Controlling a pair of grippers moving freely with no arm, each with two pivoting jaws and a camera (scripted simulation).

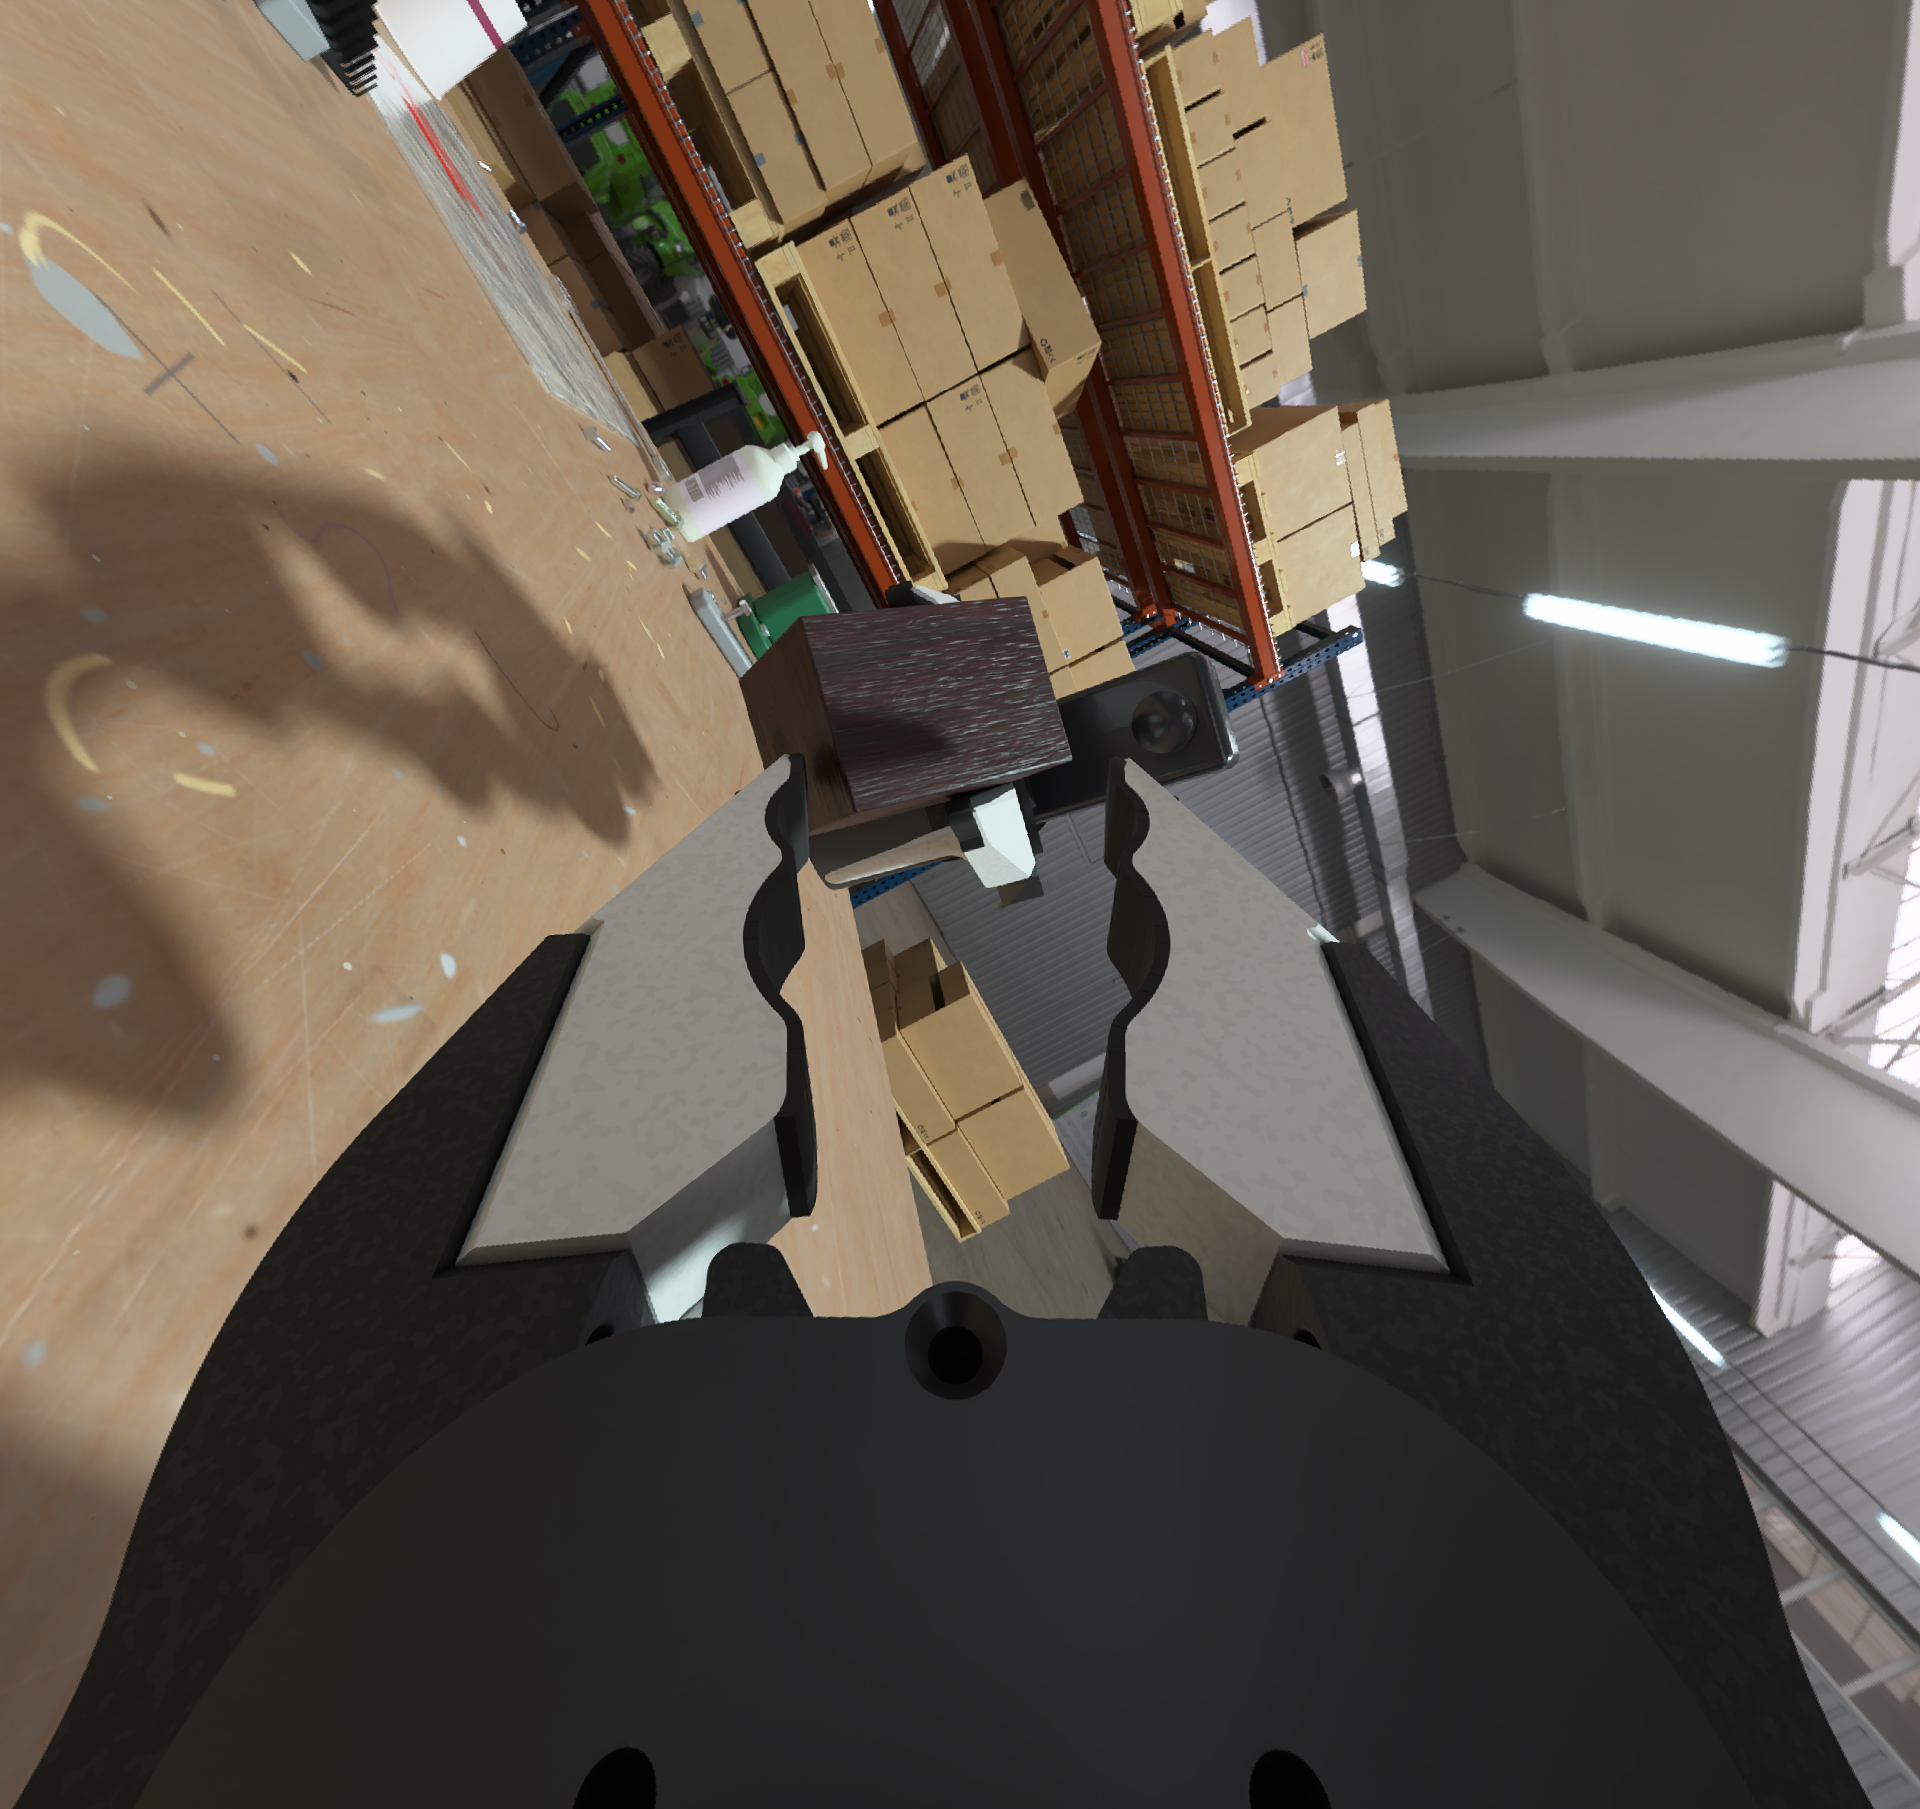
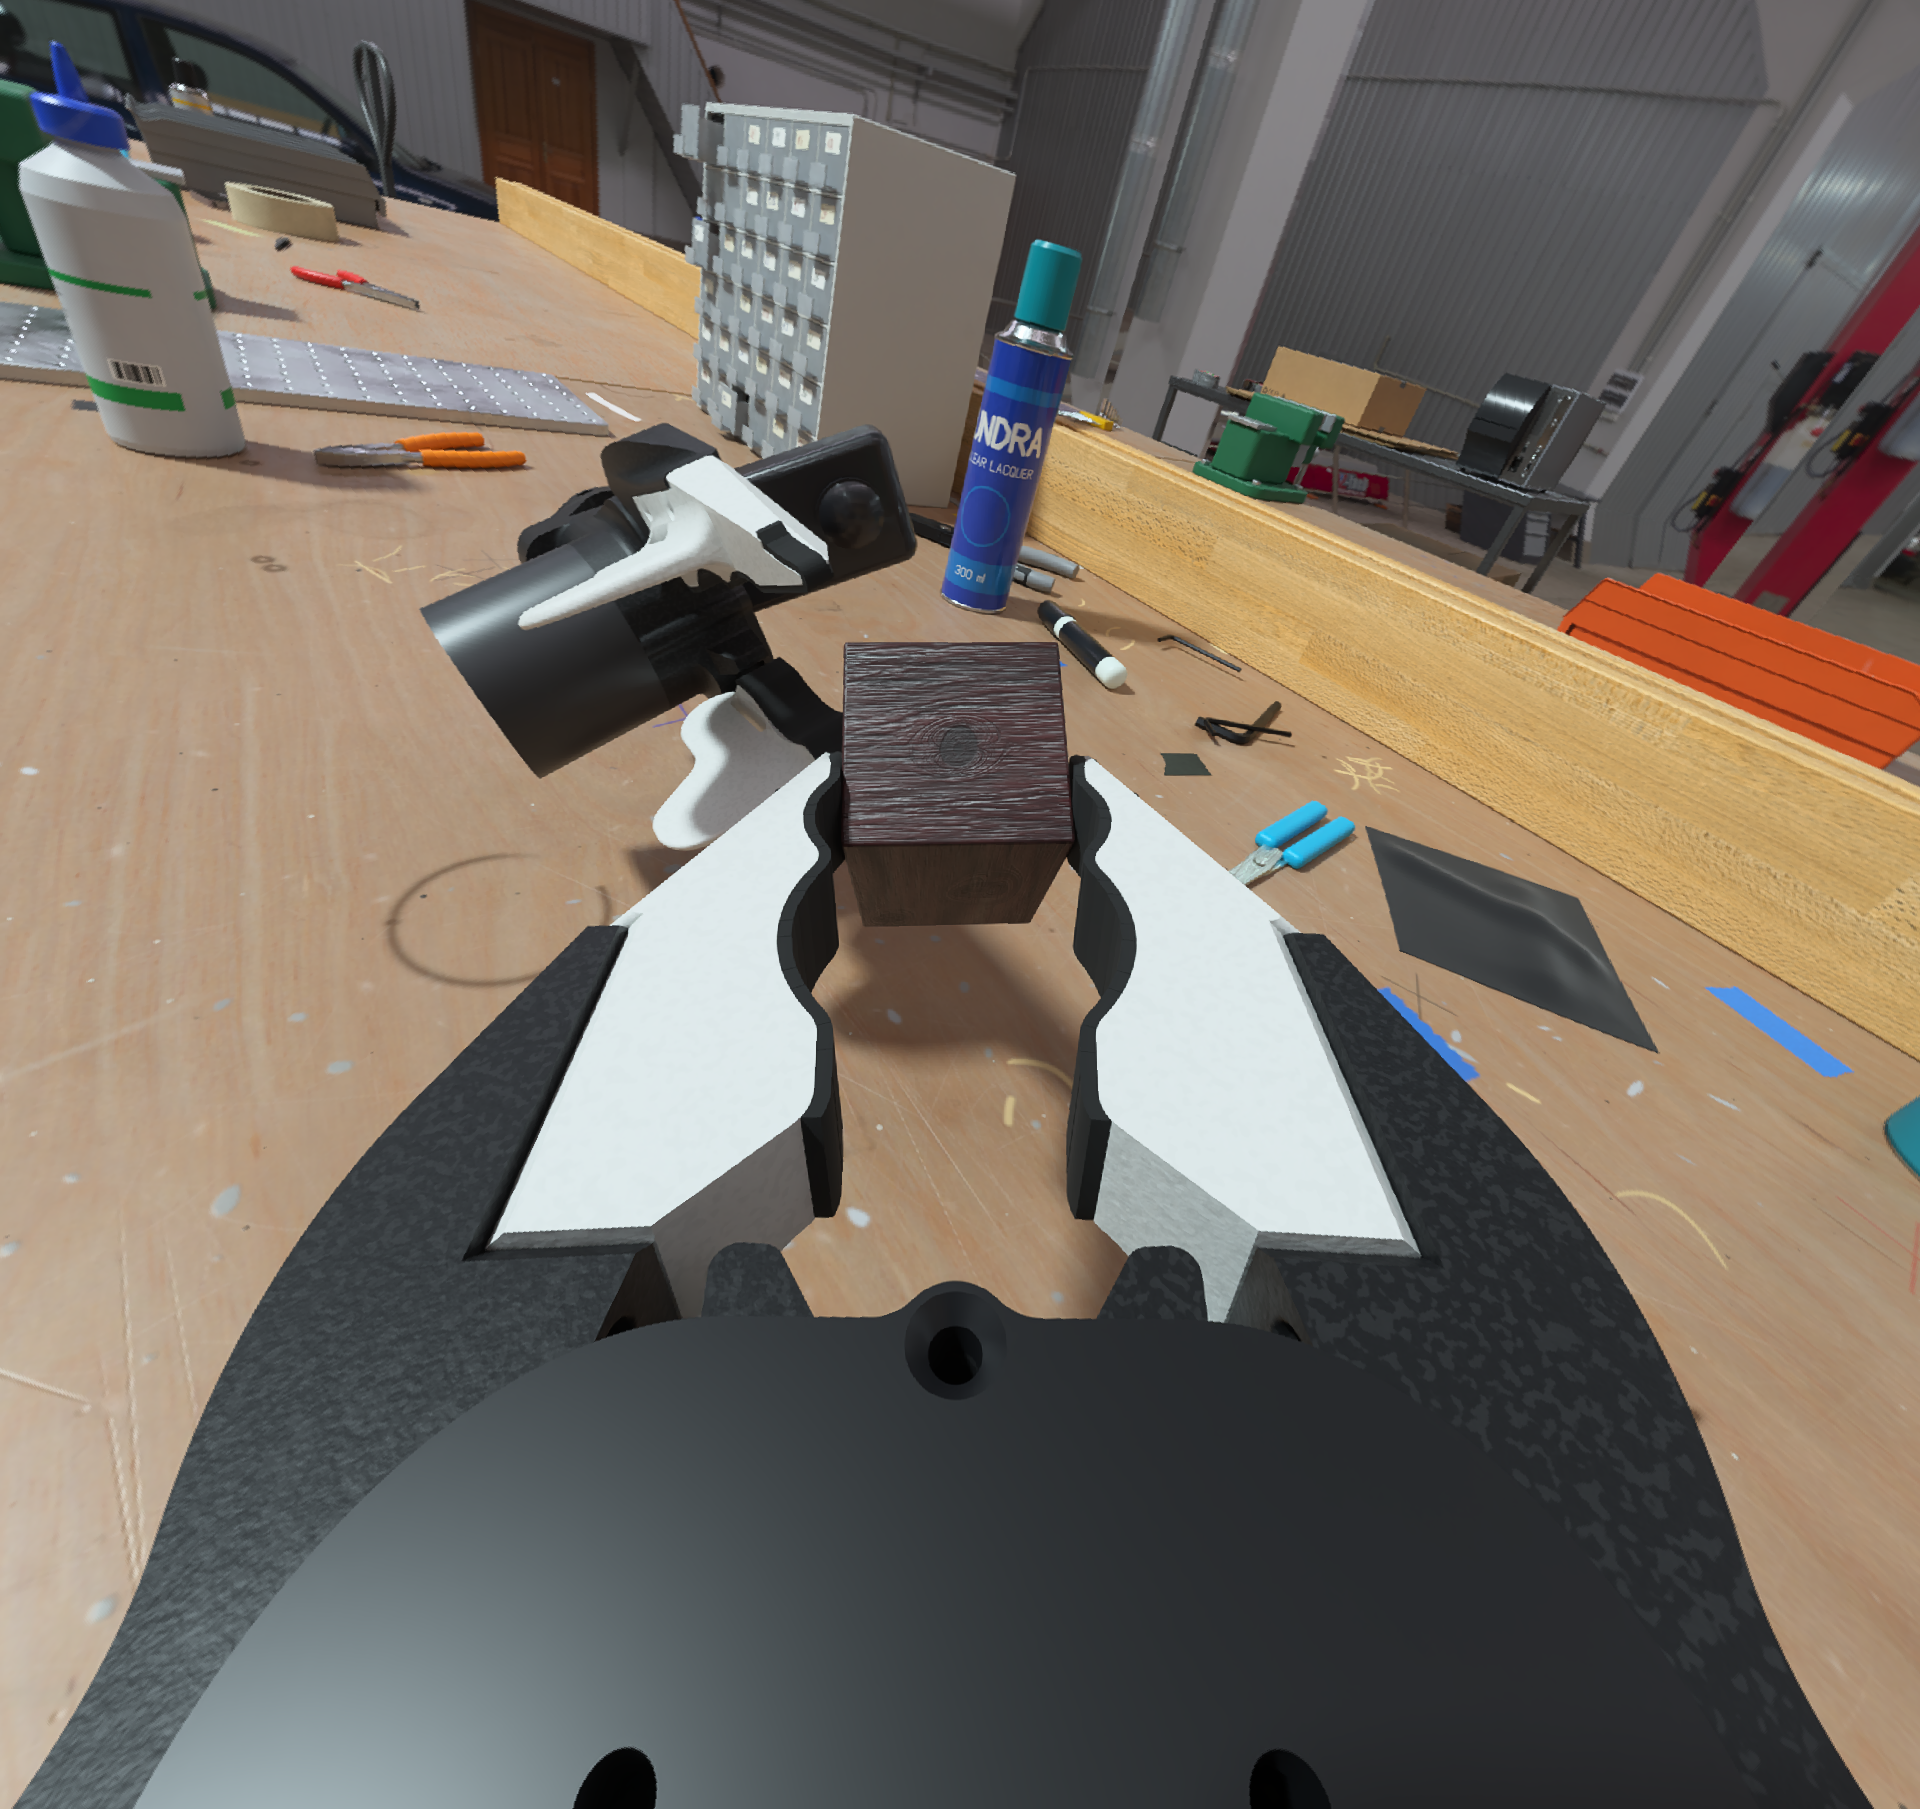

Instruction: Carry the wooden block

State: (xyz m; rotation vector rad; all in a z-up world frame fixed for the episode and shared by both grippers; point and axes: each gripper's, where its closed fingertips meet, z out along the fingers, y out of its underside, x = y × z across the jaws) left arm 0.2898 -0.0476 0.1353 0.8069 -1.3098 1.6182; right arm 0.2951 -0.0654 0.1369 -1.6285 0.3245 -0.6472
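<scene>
Dark-stained wooden cube [image 2: 956,772] sits raised off the plywood surface [image 2: 260,928], clenched between the right tool [image 2: 954,803] tips. Left tool [image 1: 954,803] spread wide, one tip against the cube's 9 o'clock face. Right view: blue spray can [image 2: 1006,440] at 12 o'clock, unseen in left view; cube underside hidden.

Under my fingers [image 2: 764,912] runs a plywood tabletop [image 2: 312,980], scuffed and flecked with paint. On it stand a white glue bottle [image 2: 125,305], a blue spray can [image 2: 1006,440] and a grey drawer cabinet [image 2: 831,273]. Orange pliers [image 2: 436,453], red cutters [image 2: 353,284], a marker [image 2: 1081,645], blue-handled clippers [image 2: 1294,840], a dark sheet [image 2: 1507,928], blue tape strips [image 2: 1777,1030] and a perforated metal plate [image 2: 395,383] lie flat. A long wooden beam [image 2: 1455,679] lies along the far edge.
</scene>
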